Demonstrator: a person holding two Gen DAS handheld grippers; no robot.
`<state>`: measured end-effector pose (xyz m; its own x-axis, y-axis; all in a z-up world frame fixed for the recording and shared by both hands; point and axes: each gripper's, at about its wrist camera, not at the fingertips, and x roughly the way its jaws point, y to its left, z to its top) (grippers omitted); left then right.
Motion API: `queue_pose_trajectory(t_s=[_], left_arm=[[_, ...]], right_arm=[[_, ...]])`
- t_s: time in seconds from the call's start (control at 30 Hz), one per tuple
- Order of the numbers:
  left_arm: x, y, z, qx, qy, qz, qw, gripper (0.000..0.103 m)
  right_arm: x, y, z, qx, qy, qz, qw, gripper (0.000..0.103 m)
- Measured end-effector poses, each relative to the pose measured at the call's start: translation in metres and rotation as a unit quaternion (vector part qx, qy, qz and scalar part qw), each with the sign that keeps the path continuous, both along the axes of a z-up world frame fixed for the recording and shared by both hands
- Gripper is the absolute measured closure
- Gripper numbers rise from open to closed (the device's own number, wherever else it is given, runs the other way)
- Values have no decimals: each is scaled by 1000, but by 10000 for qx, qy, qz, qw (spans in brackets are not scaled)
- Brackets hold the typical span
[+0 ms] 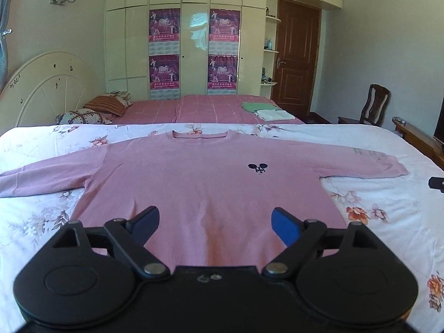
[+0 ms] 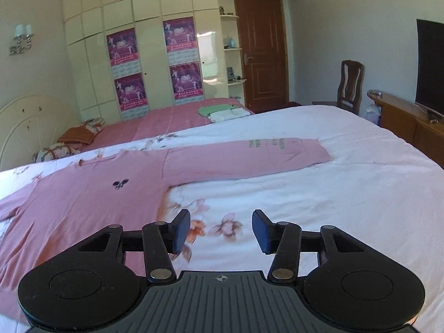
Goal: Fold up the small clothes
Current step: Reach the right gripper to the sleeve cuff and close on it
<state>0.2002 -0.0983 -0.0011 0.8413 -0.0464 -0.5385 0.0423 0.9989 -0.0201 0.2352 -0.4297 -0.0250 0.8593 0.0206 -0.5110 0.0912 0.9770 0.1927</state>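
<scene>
Wardrobe (image 1: 183,41) w/ posters (image 1: 164,26), brown door (image 1: 297,61), chair (image 2: 350,84), TV (image 2: 430,66) on cabinet.

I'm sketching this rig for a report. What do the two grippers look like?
Both are matte black. The left gripper has round side discs, linkage arms with silver pivot pins and blue fingers. The right gripper matches, with a ribbed grey centre plate bearing a small crosshair mark. No cables or sleeves show.

soft daylight, window glare on the glossy wardrobe (image 1: 198,32), fisheye bending and dark corners, slight blur
</scene>
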Motion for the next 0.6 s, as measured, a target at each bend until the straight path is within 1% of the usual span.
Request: queue_pose_trajectory(t_s=[0.07,0.13,0.17,0.23,0.27,0.33,0.4,0.47,0.53,0.57,0.6], left_arm=[[24,-5,-10,133,103,120,9998,21],[47,-8,-23,212,351,250,9988,25],[56,-10,-29,222,405,304,9985,25],[73,-12,-39,301,511,419,9974,26],[82,-12,-43,308,580,495,9966,29],[93,-10,-47,252,648,658,9954,30],[101,-9,-49,168,687,764,9946,31],[106,-10,-52,143,750,811,9938,31],[109,-12,-58,174,854,810,9929,31],[111,-15,-61,185,920,815,9922,31],[112,-16,-63,182,984,817,9916,31]], right_arm=[[32,-29,-3,222,-79,-226,9995,54],[65,-57,-10,384,-94,-453,9982,46],[83,-74,-16,518,-66,-595,9969,43],[113,-103,-28,795,3,-834,9933,43],[127,-118,-35,919,69,-960,9911,43],[148,-143,-49,1136,182,-1152,9867,43],[163,-160,-61,1338,261,-1265,9826,43],[172,-169,-68,1325,283,-1326,9819,43],[175,-180,-72,1457,268,-1401,9790,43],[175,-183,-74,1514,257,-1465,9772,45],[176,-189,-76,1568,249,-1532,9754,52]])
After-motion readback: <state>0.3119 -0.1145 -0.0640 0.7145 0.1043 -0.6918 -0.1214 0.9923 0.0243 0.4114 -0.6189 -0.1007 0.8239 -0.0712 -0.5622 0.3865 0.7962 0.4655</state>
